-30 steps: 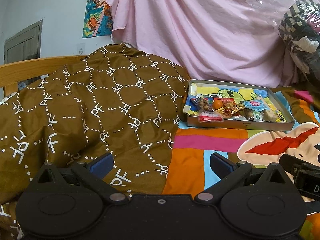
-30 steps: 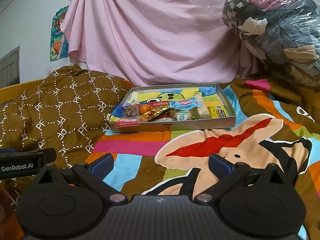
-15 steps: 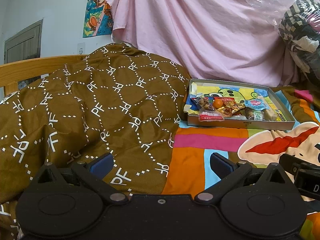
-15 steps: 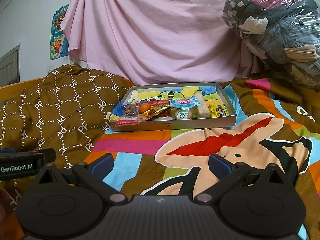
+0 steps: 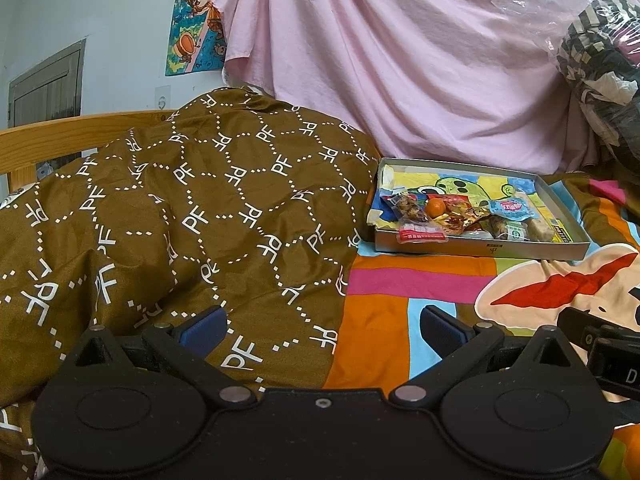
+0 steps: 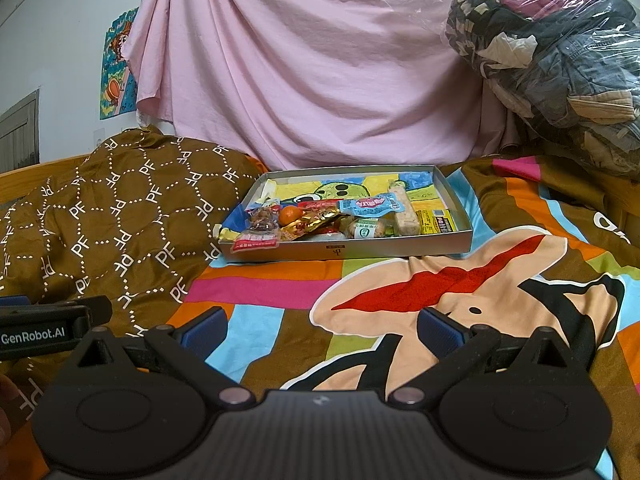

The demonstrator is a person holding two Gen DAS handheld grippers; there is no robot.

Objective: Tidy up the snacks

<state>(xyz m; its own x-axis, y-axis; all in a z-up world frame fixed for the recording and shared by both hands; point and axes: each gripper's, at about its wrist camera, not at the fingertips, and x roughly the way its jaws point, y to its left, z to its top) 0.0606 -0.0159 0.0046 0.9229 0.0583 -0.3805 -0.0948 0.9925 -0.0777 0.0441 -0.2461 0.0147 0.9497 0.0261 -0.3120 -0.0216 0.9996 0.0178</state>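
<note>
The left tongs (image 5: 320,326) stand wide with nothing between their blue-padded tips, held low over the bed where the brown quilt (image 5: 180,216) meets the striped cartoon bedspread (image 5: 404,284). The right tongs (image 6: 322,326) are likewise spread wide and empty, low over the cartoon face printed on the bedspread (image 6: 440,292); the left one's black body (image 6: 44,330) shows at their left edge, just beside them. Well ahead of both tongs lies the shallow grey tray (image 6: 348,251), resting flat on the bedspread with its left end touching the brown quilt (image 6: 132,208). In the left view the same tray (image 5: 480,249) sits to the right of the quilt's heap. The snacks are crowded along the near wall of the tray: a red-and-white packet (image 6: 256,240) hangs over the near left corner, behind it a small clear bag of brown pieces (image 6: 263,217), then a small orange fruit (image 6: 289,216), a gold and red wrapper (image 6: 316,220), a light blue packet (image 6: 370,204), a pale bar (image 6: 405,216) and a yellow packet (image 6: 436,222) toward the right end. The far part of the tray shows only its cartoon lining. Behind the tray hangs a pink sheet (image 6: 304,64), and to the right of the tray, higher up, sits a plastic-wrapped bundle of clothes (image 6: 552,52).
</note>
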